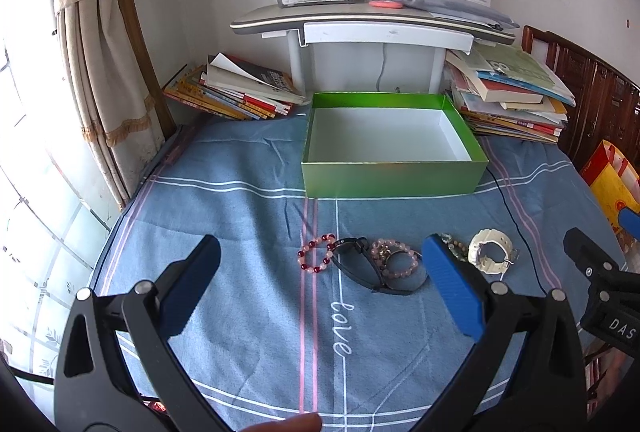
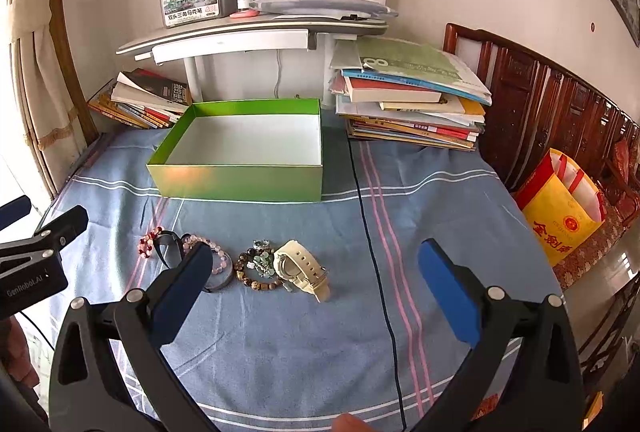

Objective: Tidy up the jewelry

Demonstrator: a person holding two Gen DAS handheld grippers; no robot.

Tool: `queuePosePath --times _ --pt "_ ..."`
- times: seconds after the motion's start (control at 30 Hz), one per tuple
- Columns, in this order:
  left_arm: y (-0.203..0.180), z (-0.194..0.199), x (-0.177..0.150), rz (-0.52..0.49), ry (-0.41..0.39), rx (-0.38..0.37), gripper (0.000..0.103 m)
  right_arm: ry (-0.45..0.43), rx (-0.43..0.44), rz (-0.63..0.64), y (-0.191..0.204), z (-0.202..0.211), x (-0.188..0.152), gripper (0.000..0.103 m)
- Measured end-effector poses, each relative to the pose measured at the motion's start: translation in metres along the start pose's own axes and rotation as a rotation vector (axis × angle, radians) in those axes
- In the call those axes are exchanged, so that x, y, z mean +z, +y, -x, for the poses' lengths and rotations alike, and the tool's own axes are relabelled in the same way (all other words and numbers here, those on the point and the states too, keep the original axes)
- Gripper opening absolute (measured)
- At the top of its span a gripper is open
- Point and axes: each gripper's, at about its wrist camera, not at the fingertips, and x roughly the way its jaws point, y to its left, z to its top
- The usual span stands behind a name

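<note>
Jewelry: a row lies on the blue striped bedsheet (image 1: 240,312), near the viewer and well short of the green box (image 1: 388,176). From left to right: red bead bracelet (image 1: 316,252), sunglasses (image 1: 360,264), pink bead bracelet (image 1: 396,260), brown bead bracelet (image 2: 256,272), white watch (image 2: 300,268).
Box: open, white inside, nothing in it; it sits at the far side of the sheet, between two piles of books (image 2: 408,104).
Progress: as I judge it, nothing is sorted yet; every piece waits outside the box.
Risk, tangle: the sunglasses overlap both neighbouring bracelets, so lifting one piece may drag another along or flick it off the sheet.
Risk, slip: round beads and a loose strap give the flat pads little to bite on; a shallow pinch could drop a piece short of the box.
Risk, cable: a black cable (image 2: 380,272) runs across the sheet just right of the watch and could snag.
Left gripper (image 1: 320,296): jaws spread wide, holding nothing, hovering above the sunglasses and bracelets, pointing toward the box.
Right gripper (image 2: 316,296): jaws spread wide, holding nothing, hovering near the watch.
Spacing: the two tools sit side by side, each seen at the edge of the other's view; a joint reach could make them collide.
</note>
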Motion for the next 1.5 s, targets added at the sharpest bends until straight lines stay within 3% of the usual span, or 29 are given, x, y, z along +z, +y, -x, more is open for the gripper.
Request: queuePosePath --times 1.5 --pt "0.0037 0.0007 -0.0056 0.009 0.007 -0.008 0.1 0.0 0.009 0.01 0.0058 0.0031 0.0043 0.1"
